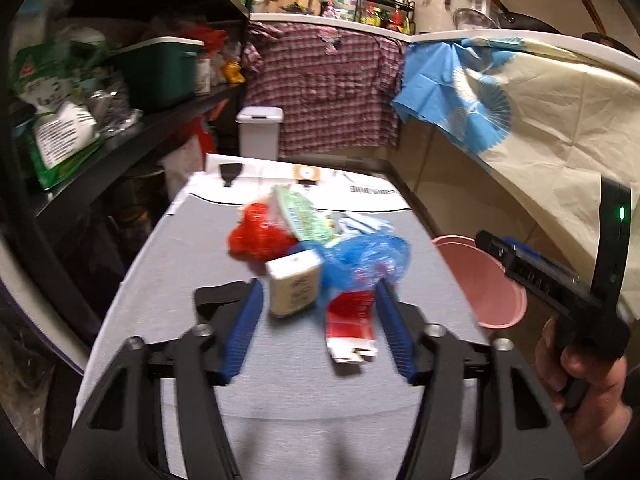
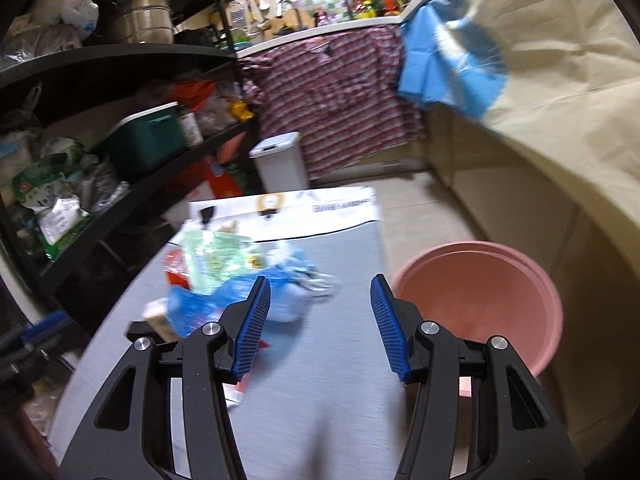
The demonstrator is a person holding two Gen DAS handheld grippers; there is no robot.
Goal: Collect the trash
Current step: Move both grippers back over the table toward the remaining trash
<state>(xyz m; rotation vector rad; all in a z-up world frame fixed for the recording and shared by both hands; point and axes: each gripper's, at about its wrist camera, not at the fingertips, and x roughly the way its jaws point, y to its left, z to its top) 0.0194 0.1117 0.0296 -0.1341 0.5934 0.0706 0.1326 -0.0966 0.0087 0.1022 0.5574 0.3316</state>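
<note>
A heap of trash lies on the grey table (image 1: 288, 400): a red plastic bag (image 1: 256, 240), a green packet (image 1: 304, 216), a blue plastic bag (image 1: 360, 256), a small beige box (image 1: 294, 284) and a flattened red and white carton (image 1: 348, 324). My left gripper (image 1: 319, 284) hangs open just in front of the heap, with the box and carton seen between its fingers but not pressed. My right gripper (image 2: 320, 278) is open and empty over the table's right side, with the blue bag (image 2: 208, 304) to its left. A hand holds it at the right edge of the left wrist view.
A pink bucket (image 2: 480, 292) stands on the floor just right of the table. A white lidded bin (image 1: 260, 132) stands beyond the table's far end. Dark, packed shelves (image 1: 120, 132) run along the left. A cloth-draped counter (image 1: 540, 112) runs along the right.
</note>
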